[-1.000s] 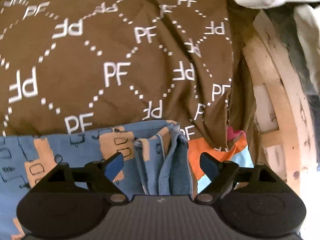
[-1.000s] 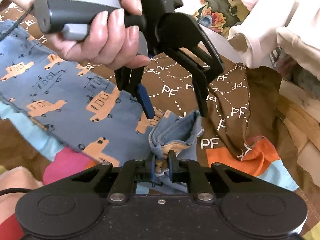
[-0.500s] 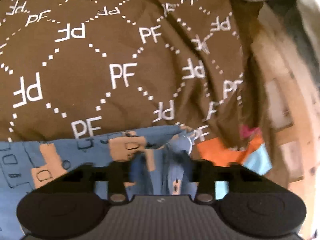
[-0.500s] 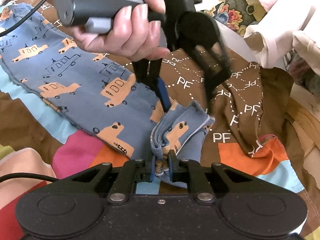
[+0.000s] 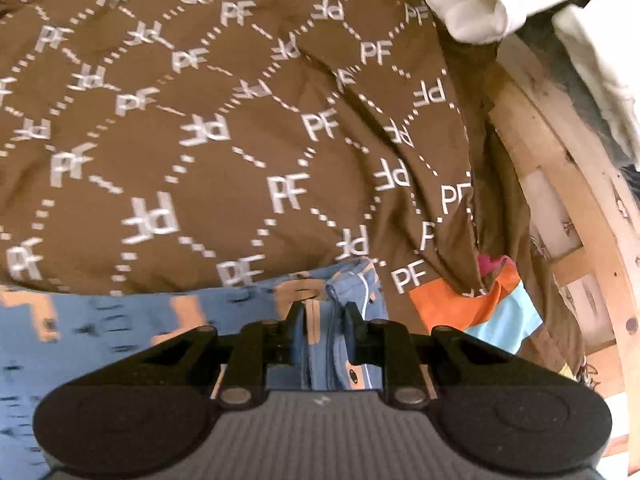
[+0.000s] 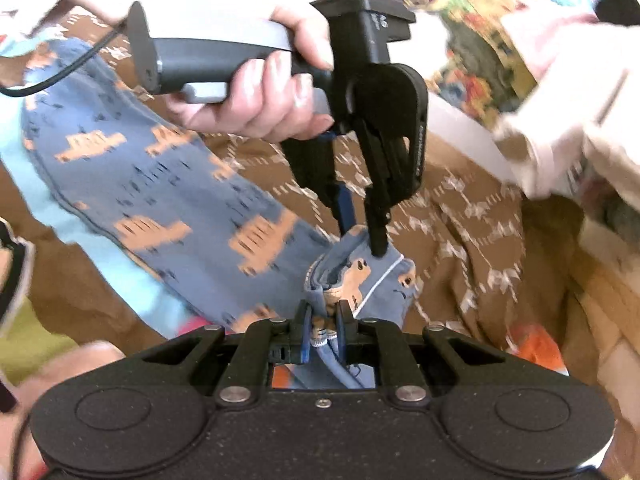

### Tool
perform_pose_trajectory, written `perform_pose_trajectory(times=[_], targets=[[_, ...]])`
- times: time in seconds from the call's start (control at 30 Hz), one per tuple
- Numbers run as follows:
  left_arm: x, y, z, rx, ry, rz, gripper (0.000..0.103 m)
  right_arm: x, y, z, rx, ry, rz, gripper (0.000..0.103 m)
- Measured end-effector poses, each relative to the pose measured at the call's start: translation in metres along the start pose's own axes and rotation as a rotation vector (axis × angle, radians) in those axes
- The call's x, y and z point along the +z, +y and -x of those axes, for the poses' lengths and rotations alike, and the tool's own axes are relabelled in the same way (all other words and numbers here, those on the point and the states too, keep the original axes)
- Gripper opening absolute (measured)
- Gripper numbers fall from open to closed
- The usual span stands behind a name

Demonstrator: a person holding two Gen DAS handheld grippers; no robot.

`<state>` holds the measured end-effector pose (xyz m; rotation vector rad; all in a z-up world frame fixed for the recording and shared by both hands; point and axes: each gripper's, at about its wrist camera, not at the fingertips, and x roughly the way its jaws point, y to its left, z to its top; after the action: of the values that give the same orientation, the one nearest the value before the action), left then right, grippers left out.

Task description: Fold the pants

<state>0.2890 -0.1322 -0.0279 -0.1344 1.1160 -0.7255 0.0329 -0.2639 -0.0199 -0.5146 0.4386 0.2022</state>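
Observation:
The pants (image 6: 168, 184) are blue with orange truck prints and lie stretched across a brown cloth with white "PF" letters (image 5: 248, 140). My right gripper (image 6: 323, 316) is shut on the bunched end of the pants. My left gripper (image 6: 366, 236), held by a hand, comes down from above and is shut on the same bunched end a little further along. In the left wrist view the left gripper (image 5: 323, 316) pinches a fold of the pants (image 5: 120, 320).
A wooden frame (image 5: 560, 208) runs along the right edge. White cloth (image 5: 472, 4) and a floral printed fabric (image 6: 472, 40) lie at the back. An orange and light blue cloth (image 5: 480, 312) lies beside the pants' end.
My left gripper was open above the bunched pants end; it has come down and shut on it. The right gripper has kept its hold. Both have moved a little.

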Motion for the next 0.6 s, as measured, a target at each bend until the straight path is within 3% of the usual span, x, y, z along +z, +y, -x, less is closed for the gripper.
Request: perform_pose_trajectory(times=[0.13, 0.37, 0.43, 0.6], targets=[[0.002, 0.019, 0.017, 0.028, -0.016, 0.021, 0.023, 0.017, 0.017, 0.001, 0.084, -0.036, 0.011, 0.003], [-0.012, 0.073, 0.027, 0.078, 0.001, 0.116, 0.022, 0.034, 0.056, -0.008, 0.189, -0.038, 0.057, 0.003], [-0.016, 0.086, 0.024, 0.085, 0.015, 0.138, 0.023, 0.033, 0.064, -0.012, 0.175, -0.023, 0.074, 0.018], [-0.016, 0.101, 0.012, 0.07, 0.023, 0.169, 0.023, 0.031, 0.059, -0.03, 0.16, 0.032, 0.056, 0.03]])
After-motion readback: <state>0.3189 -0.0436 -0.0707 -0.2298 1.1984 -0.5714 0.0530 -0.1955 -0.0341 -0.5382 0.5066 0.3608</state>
